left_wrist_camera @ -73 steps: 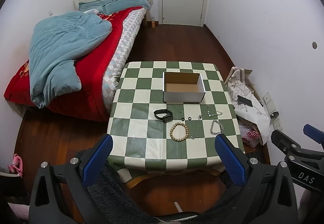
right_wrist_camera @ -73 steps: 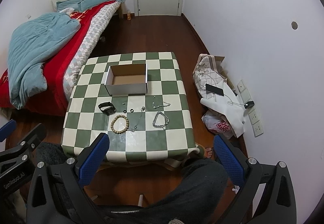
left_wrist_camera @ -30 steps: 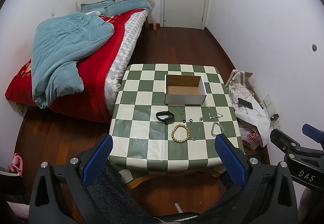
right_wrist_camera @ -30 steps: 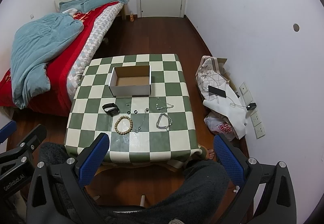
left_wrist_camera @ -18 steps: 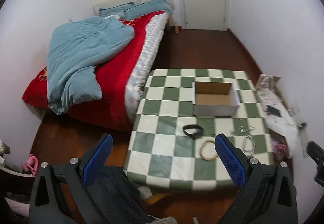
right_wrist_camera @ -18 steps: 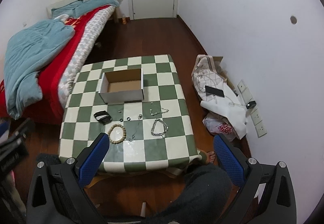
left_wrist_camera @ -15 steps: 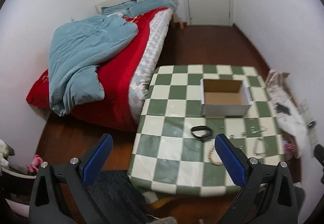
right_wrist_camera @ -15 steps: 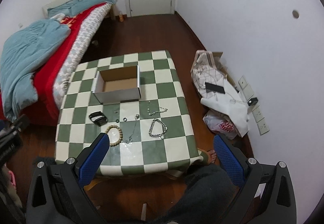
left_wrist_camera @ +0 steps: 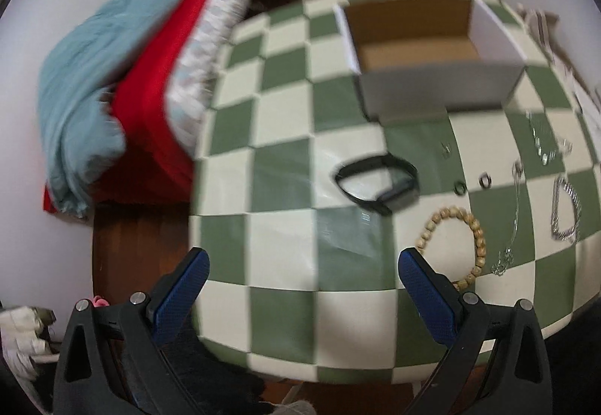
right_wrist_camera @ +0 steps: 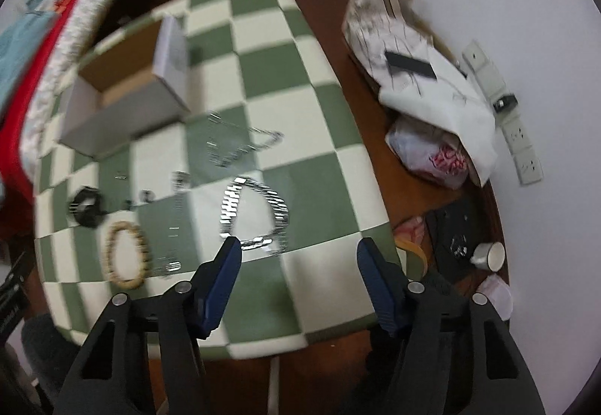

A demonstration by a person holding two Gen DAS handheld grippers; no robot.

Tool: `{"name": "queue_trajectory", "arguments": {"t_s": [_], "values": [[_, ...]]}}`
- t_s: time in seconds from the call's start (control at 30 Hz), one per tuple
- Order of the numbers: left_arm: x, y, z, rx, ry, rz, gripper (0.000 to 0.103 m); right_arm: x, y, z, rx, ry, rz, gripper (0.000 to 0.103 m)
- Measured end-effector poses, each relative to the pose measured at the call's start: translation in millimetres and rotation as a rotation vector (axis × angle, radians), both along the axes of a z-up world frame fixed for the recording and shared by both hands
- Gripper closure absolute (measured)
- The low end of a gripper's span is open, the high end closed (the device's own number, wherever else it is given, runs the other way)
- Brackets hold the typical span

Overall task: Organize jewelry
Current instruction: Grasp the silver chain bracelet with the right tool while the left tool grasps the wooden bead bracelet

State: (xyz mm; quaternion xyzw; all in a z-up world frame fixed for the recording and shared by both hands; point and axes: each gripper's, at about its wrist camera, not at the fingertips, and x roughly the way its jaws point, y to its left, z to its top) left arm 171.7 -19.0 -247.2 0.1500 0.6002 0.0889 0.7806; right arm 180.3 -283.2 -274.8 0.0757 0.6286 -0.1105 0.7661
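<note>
Right wrist: right gripper (right_wrist_camera: 298,253) wide open, empty, just short of silver bracelet (right_wrist_camera: 255,216); left gripper (left_wrist_camera: 302,264) likewise, near black band (left_wrist_camera: 377,182); pinch one link, then lift to box (right_wrist_camera: 124,92).

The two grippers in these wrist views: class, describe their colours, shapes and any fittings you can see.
Both look alike. The left gripper and the right gripper each have two black plastic arms with triangular cut-outs and round silver bolt heads. The jaws end in long, flat blue pads with a fine textured surface. No cables or lettering show on either in these views.
</note>
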Motion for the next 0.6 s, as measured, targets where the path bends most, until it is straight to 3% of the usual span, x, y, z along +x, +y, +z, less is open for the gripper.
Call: {"name": "queue_trajectory", "arguments": {"t_s": [0.2, 0.3, 0.33, 0.4, 0.43, 0.47, 0.53, 0.6], "values": [[11, -20, -34, -0.038, 0.077, -0.022, 0.012, 10, -9, -42, 0.019, 0.033, -0.013, 0.040], [16, -26, -43, -0.046, 0.089, -0.041, 0.013, 13, -5, -53, 0.025, 0.041, 0.001, 0.044], [16, -27, -45, -0.054, 0.094, -0.051, 0.018, 15, -3, -56, 0.027, 0.044, 0.005, 0.045], [15, -29, -51, -0.070, 0.119, -0.067, 0.034, 18, 1, -63, 0.027, 0.050, 0.015, 0.049], [16, -29, -54, -0.081, 0.129, -0.069, 0.042, 18, 3, -67, 0.028, 0.061, 0.017, 0.056], [15, -28, -54, -0.120, 0.123, -0.070, 0.046, 17, 4, -69, 0.030, 0.061, 0.019, 0.058], [13, -28, -61, -0.153, 0.155, -0.069, 0.075, 16, 8, -70, 0.015, 0.033, 0.035, 0.063], [9, -28, -64, -0.196, 0.140, -0.075, 0.094, 15, 11, -68, 0.015, 0.029, 0.043, 0.072]]}}
